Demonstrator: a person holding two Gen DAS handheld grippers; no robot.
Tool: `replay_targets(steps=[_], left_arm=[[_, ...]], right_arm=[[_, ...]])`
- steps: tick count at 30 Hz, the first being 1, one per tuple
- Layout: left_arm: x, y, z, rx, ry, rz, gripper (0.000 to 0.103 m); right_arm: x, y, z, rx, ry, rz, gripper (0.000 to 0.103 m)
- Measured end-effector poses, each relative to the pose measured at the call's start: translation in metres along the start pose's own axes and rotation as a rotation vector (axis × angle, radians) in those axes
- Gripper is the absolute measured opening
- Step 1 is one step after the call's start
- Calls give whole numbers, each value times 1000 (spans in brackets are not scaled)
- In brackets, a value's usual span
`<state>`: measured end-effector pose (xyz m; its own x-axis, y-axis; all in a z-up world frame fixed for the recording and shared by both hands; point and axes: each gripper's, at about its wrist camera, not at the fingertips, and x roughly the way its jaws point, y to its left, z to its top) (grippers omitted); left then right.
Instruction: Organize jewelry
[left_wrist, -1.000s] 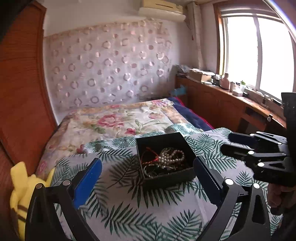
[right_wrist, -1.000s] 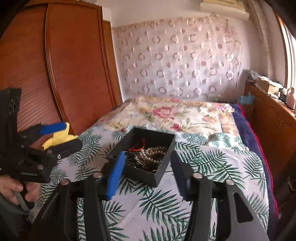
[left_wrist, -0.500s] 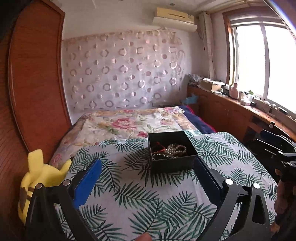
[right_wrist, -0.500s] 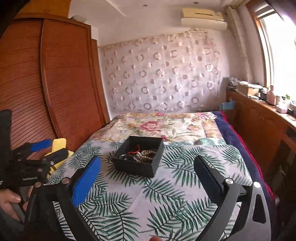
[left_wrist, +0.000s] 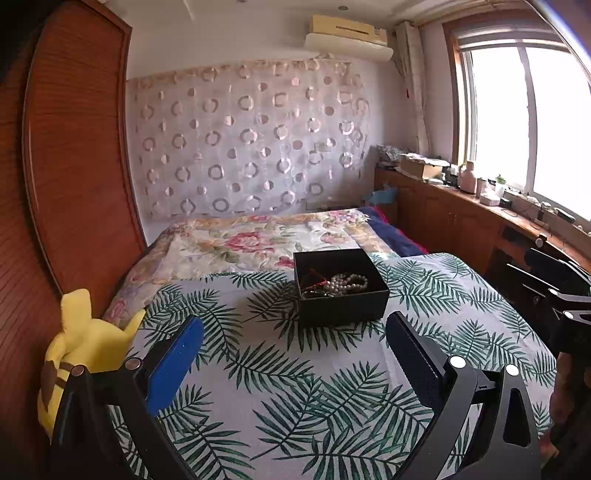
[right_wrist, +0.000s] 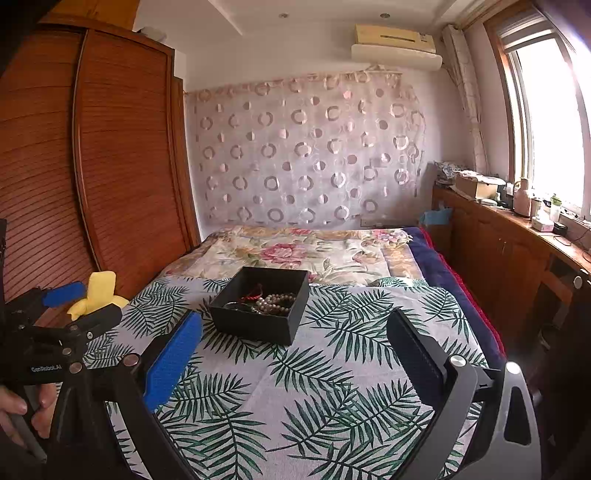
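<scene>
Black box (left_wrist: 341, 286) sat open-top on the fern-print sheet (left_wrist: 280, 373), squarish, no clear long axis; pearl strand (left_wrist: 349, 282) lay across it beside a red cord (left_wrist: 314, 280). Left gripper (left_wrist: 293, 354) and right gripper (right_wrist: 293, 352) were both spread wide, empty, short of the box. Yellow plush (left_wrist: 79, 354) at the left edge.

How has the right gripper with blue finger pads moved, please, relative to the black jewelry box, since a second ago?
Yes: the right gripper has drawn back from the black jewelry box and opened wider.
</scene>
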<state>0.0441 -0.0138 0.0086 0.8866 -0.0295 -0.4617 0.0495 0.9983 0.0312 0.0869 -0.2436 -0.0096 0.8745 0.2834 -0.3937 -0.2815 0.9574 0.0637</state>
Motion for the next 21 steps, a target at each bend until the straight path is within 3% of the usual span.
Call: replay_targets(steps=[21], left_arm=[[-1,2,0,-16,-6,2,95]], right_arm=[[3,6,-6,5,4,3,101]])
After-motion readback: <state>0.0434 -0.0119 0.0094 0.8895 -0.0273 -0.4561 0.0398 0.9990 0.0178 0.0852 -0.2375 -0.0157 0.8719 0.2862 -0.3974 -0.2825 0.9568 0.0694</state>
